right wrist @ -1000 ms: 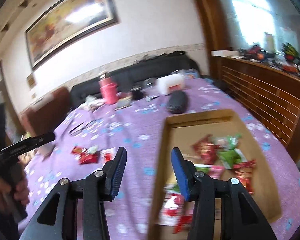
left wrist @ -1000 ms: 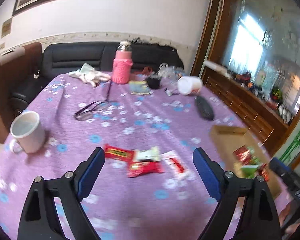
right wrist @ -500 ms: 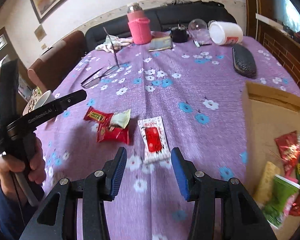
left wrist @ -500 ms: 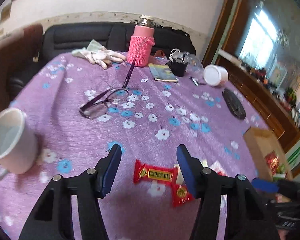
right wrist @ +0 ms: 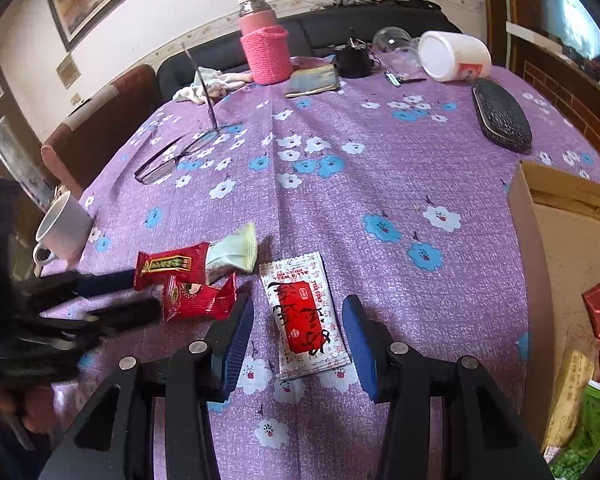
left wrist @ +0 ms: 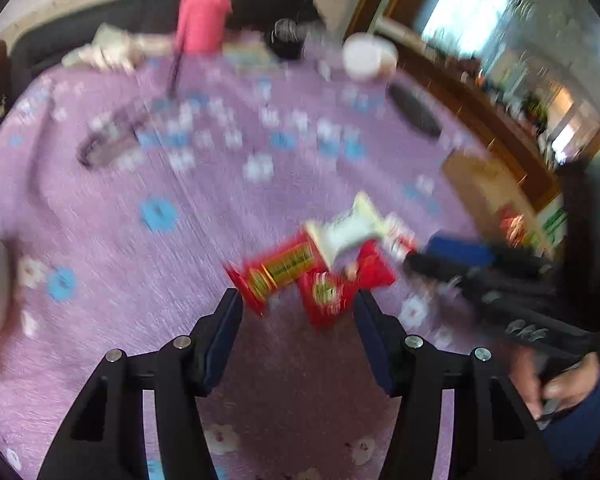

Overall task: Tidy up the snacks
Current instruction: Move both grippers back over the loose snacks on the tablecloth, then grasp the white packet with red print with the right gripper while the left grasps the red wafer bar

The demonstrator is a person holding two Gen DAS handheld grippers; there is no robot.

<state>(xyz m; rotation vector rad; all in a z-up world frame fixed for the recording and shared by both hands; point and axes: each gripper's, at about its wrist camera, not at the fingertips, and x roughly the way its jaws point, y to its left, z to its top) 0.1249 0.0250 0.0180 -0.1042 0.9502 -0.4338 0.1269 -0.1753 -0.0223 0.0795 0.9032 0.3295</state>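
I am working over the purple tablecloth (right wrist: 380, 152); the cardboard box (right wrist: 528, 216) at right is already holding several snacks. Four are still lying loose. My right gripper (right wrist: 298, 344) is straddling the white-and-red packet (right wrist: 304, 312), jaws apart, untouching. My left gripper (left wrist: 298, 340), jaws narrowed but empty, is nearing the red bar (left wrist: 276, 272). The mug (right wrist: 64, 232) is sitting nearby, obstructing nothing.
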